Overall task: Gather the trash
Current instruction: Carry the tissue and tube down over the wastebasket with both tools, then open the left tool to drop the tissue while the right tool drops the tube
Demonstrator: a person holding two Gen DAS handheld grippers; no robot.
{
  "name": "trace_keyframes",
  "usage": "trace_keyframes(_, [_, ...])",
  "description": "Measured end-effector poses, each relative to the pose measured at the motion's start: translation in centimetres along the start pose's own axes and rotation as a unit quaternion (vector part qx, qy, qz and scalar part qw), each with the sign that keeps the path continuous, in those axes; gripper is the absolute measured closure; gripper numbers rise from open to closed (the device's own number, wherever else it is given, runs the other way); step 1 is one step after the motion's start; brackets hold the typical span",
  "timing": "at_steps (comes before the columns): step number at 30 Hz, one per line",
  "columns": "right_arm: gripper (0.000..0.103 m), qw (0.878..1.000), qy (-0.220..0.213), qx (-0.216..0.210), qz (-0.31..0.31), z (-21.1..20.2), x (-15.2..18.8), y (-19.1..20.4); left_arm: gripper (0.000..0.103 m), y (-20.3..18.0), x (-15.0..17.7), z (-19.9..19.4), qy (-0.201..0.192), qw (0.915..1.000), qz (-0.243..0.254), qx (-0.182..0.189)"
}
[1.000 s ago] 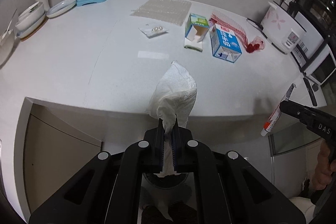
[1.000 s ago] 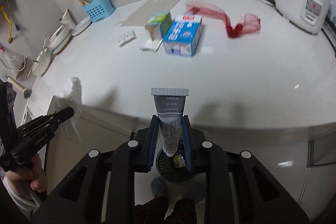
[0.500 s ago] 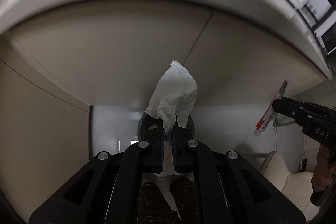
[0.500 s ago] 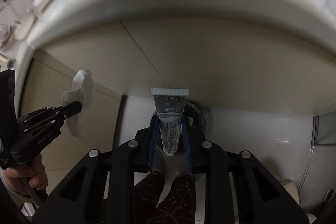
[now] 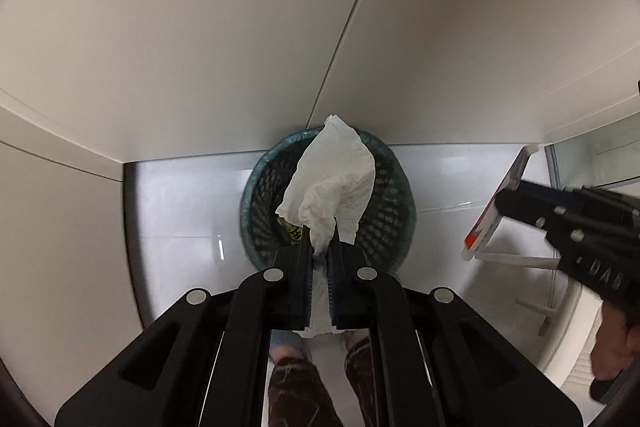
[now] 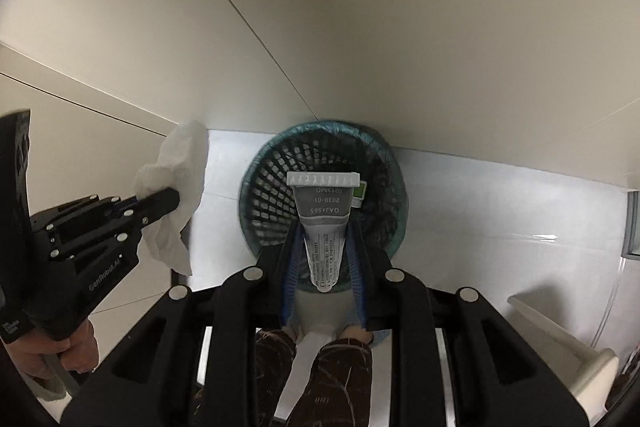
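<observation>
My left gripper [image 5: 319,243] is shut on a crumpled white tissue [image 5: 332,187] and holds it above a dark mesh trash basket [image 5: 260,203] with a teal liner that stands on the floor against the cabinet. My right gripper [image 6: 325,227] is shut on a grey toothpaste tube [image 6: 324,227], crimped end forward, above the same basket [image 6: 272,187]. The left gripper with the tissue [image 6: 176,187] shows at the left of the right wrist view. The right gripper with the tube [image 5: 500,203] shows at the right of the left wrist view. Some trash lies inside the basket.
Beige cabinet doors [image 5: 200,27] rise behind the basket. The floor [image 5: 180,207] is pale and glossy. A white rack or frame [image 6: 560,331] stands at the right. The person's legs [image 6: 320,367] are below the grippers.
Both grippers have dropped from countertop height to in front of the cabinet. The counter has left view and the basket now lies under both held items.
</observation>
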State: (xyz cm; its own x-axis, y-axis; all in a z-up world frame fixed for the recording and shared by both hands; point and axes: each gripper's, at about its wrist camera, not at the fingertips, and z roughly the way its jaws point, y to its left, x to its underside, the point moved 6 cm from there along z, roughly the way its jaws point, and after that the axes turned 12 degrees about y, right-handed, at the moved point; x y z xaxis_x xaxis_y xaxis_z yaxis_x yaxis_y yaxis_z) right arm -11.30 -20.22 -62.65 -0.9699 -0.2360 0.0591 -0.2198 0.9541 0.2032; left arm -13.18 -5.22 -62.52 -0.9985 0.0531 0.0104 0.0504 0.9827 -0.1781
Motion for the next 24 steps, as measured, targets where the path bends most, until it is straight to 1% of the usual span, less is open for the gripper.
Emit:
trace_keyframes(3, [0.081,1.000,0.004,-0.005,0.011,2.9,-0.4,-1.3,0.098,0.0,-0.6,3.3,0.004,1.0000,0.003,-0.002])
trace_keyframes(5, [0.081,1.000,0.007,-0.007,0.021,4.0,-0.5,-1.9,0.098,0.1,-0.9,4.9,0.011,0.9999,-0.002,-0.001])
trace_keyframes(7, [0.081,1.000,0.007,-0.008,0.027,4.5,-1.4,-1.6,0.098,-0.4,-1.2,6.0,0.016,0.9999,-0.005,-0.001])
trace_keyframes(12, [0.081,1.000,0.010,-0.010,0.028,4.4,-1.0,-1.7,0.095,-1.3,-1.4,7.1,0.027,0.9996,-0.004,0.002])
trace_keyframes(13, [0.081,1.000,0.010,-0.009,0.026,4.3,-1.0,-2.1,0.091,-1.5,-1.3,7.1,0.029,0.9996,-0.002,0.003])
trace_keyframes(14, [0.081,1.000,0.011,-0.008,0.024,4.2,-0.9,-2.1,0.084,-1.0,-1.5,7.0,0.029,0.9996,-0.002,0.003])
trace_keyframes(15, [0.081,1.000,0.012,-0.008,0.023,4.1,-0.9,-2.0,0.079,-1.2,-1.5,6.9,0.028,0.9996,-0.002,0.003])
trace_keyframes(16, [0.081,1.000,0.012,-0.008,0.023,4.0,-1.1,-1.9,0.070,-1.2,-1.5,6.7,0.026,0.9996,-0.003,0.002])
trace_keyframes(17, [0.081,1.000,0.012,-0.008,0.022,4.0,-1.1,-1.8,0.064,-1.3,-1.4,6.5,0.023,0.9997,-0.005,0.003])
trace_keyframes(18, [0.081,1.000,0.012,-0.008,0.022,3.9,-1.1,-1.8,0.062,-1.3,-1.4,6.3,0.021,0.9998,-0.006,0.004])
trace_keyframes(20, [0.081,1.000,0.012,-0.009,0.022,3.8,-1.2,-1.6,0.048,-1.1,-1.3,5.9,0.017,0.9998,-0.012,0.003])
trace_keyframes(21, [0.081,1.000,0.011,-0.011,0.022,3.8,-1.2,-1.5,0.046,-0.9,-1.3,5.7,0.014,0.9998,-0.015,0.001])
trace_keyframes(23, [0.081,1.000,0.008,-0.013,0.019,3.7,-1.4,-1.2,0.037,-0.7,-1.1,5.2,0.009,0.9998,-0.020,0.003])
trace_keyframes(24, [0.081,1.000,0.007,-0.015,0.018,3.7,-1.5,-1.0,0.035,-0.4,-1.1,5.0,0.007,0.9997,-0.023,0.001])
